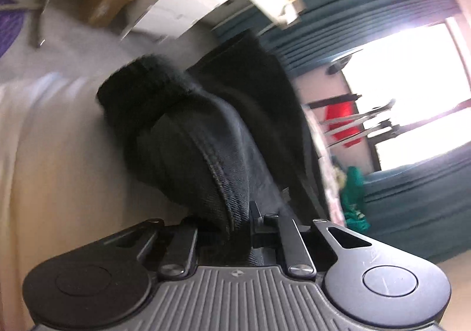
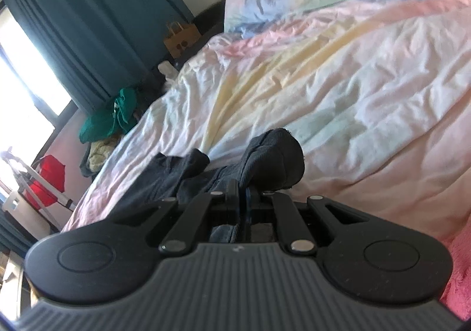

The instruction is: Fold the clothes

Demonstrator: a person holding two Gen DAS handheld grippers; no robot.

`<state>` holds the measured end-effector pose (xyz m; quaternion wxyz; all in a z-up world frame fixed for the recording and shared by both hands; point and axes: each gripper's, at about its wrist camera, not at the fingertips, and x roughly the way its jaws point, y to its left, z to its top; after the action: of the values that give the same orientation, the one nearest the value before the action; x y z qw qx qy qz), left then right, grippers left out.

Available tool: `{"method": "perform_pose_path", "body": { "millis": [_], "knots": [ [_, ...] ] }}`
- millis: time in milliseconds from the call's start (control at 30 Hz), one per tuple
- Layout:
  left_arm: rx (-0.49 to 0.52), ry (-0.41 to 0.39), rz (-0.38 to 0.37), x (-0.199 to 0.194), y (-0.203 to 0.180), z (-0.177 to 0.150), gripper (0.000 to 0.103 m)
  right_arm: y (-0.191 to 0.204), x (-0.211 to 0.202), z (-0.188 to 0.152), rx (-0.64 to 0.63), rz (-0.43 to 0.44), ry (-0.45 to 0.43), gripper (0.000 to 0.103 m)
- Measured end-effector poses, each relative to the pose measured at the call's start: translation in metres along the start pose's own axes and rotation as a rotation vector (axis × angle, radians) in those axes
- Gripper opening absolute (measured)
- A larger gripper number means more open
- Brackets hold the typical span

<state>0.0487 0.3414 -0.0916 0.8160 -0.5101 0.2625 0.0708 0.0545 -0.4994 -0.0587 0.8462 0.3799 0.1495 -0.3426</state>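
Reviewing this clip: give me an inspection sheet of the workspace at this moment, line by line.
Surface: bed with rumpled pastel duvet.
Job's things: one dark garment, lifted in the left view, bunched on the duvet in the right view.
Clutter: green cloth heap, paper bag, red item beside the bed.
Grippers: left gripper and right gripper both shut on the garment.
Cables: nothing seen.
Surroundings: teal curtains, bright window; left view blurred.

Garment (image 2: 206, 175) on duvet (image 2: 338, 72); curtain (image 2: 88, 21) behind left.
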Motion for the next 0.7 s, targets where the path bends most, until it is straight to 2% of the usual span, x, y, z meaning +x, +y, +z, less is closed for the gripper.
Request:
{"method": "perform_pose_path", "body": {
  "millis": [167, 267, 367, 533, 600, 700],
  "knots": [
    [0.025, -0.086, -0.112, -0.026, -0.011, -0.003, 0.011, 0.014, -0.024, 0.003, -0.051, 0.046, -0.107, 0.007],
    [0.007, -0.135, -0.192, -0.050, -0.014, -0.007, 0.010, 0.010, -0.036, 0.007, -0.042, 0.063, -0.135, 0.007],
    [-0.054, -0.150, -0.281, -0.077, -0.007, -0.009, 0.009, -0.002, -0.046, 0.013, -0.001, 0.055, -0.147, 0.007],
    [-0.035, -0.140, -0.300, -0.089, -0.021, -0.008, 0.009, -0.005, -0.049, 0.020, 0.019, 0.050, -0.142, 0.007],
    [-0.025, -0.133, -0.294, -0.074, -0.042, 0.003, 0.009, 0.004, -0.042, 0.026, 0.020, 0.046, -0.130, 0.007],
    [0.006, -0.134, -0.269, -0.043, -0.084, 0.026, 0.010, 0.037, -0.022, 0.037, -0.046, 0.007, -0.126, 0.007]
  ]
}}
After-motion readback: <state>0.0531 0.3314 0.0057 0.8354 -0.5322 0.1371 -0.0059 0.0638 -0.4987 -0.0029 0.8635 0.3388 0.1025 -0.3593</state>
